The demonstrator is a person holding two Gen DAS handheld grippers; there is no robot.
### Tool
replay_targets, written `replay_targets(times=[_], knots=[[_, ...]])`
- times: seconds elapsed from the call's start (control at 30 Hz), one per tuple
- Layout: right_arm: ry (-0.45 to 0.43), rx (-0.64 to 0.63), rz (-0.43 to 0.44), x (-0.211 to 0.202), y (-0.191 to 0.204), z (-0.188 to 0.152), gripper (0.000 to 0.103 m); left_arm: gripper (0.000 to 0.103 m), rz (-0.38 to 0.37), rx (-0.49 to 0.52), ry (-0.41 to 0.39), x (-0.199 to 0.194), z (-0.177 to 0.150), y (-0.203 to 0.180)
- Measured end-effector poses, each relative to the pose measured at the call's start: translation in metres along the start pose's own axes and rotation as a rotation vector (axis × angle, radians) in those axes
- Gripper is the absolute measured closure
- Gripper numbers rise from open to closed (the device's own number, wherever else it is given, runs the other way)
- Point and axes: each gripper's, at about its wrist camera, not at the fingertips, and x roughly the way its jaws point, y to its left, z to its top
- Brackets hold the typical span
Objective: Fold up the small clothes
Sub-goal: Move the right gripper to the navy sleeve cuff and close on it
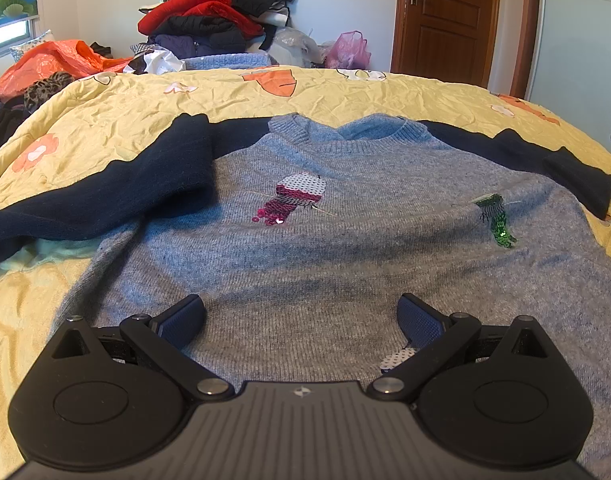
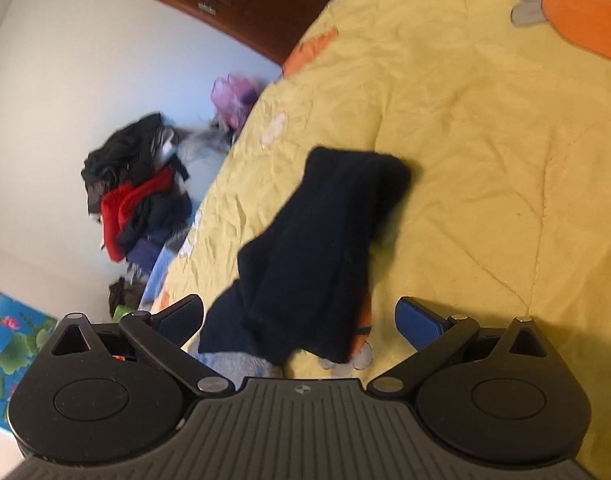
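Grey sweater (image 1: 345,248), two navy sleeves (image 1: 117,196), two spread grippers (image 1: 301,320)

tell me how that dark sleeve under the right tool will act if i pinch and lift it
The dark sleeve will probably go floppy: it lies limp and creased on the yellow quilt. It looks like soft knit, so likely light and not slippery. It joins the grey sweater, so lifting may drag the body along. The right tool is open above it.
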Motion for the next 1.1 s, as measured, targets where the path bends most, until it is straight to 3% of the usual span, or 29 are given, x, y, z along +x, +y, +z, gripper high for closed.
replay_targets(times=[0.2,0.73,0.83,0.93,1.0,1.1], knots=[[0.023,-0.022,0.044,0.005,0.006,0.004,0.010,0.000,0.000,0.000,0.000,0.000,0.000,0.000],[0.059,-0.031,0.052,0.013,0.014,0.000,0.011,0.000,0.000,0.000,0.000,0.000,0.000,0.000],[0.052,-0.064,0.023,0.020,0.015,-0.001,0.026,0.000,0.000,0.000,0.000,0.000,0.000,0.000],[0.024,-0.094,-0.009,0.027,0.015,-0.001,0.050,0.000,0.000,0.000,0.000,0.000,0.000,0.000],[0.019,-0.114,-0.032,0.031,0.015,-0.001,0.085,0.000,0.000,0.000,0.000,0.000,0.000,0.000],[-0.001,-0.100,-0.026,0.033,0.011,-0.003,0.088,0.000,0.000,0.000,0.000,0.000,0.000,0.000]])
